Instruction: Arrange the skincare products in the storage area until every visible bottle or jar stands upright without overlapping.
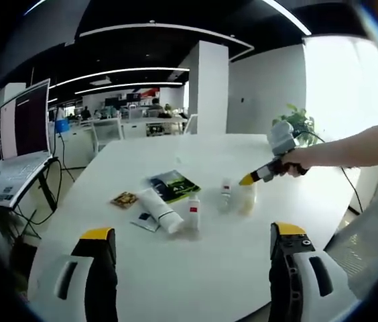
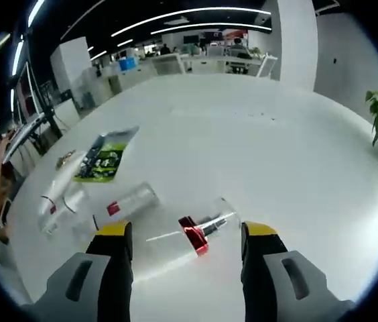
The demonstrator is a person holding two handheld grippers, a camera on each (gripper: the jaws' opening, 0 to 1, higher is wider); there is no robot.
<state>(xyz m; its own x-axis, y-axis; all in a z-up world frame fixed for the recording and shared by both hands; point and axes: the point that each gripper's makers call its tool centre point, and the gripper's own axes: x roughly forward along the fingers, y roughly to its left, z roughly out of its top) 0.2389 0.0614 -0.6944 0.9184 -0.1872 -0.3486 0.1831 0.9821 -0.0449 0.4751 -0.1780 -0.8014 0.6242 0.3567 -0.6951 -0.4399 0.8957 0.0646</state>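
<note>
Two yellow-tipped grippers work a white round table [image 1: 209, 268]. The right gripper [image 2: 185, 235], jaws spread wide, straddles a clear bottle with a red collar [image 2: 192, 235], apparently not yet clamped, probably to reposition it. The left gripper [image 1: 192, 238] hangs back open and empty, well short of the white squeeze tube [image 1: 161, 211] lying flat beside a green sachet [image 1: 174, 184].

Plenty of bare white bench [image 1: 209, 268] in front of the left gripper's wide-apart jaws, nothing in the way there. The clutter sits mid-bench: a white squeeze tube [image 1: 161, 210] lying flat, a green-and-black sachet [image 1: 174, 184], a small clear bottle with a red band [image 1: 193, 210]. In the right gripper view, a clear red-collared bottle [image 2: 199, 231] lies between the jaws; far bench is open.
</note>
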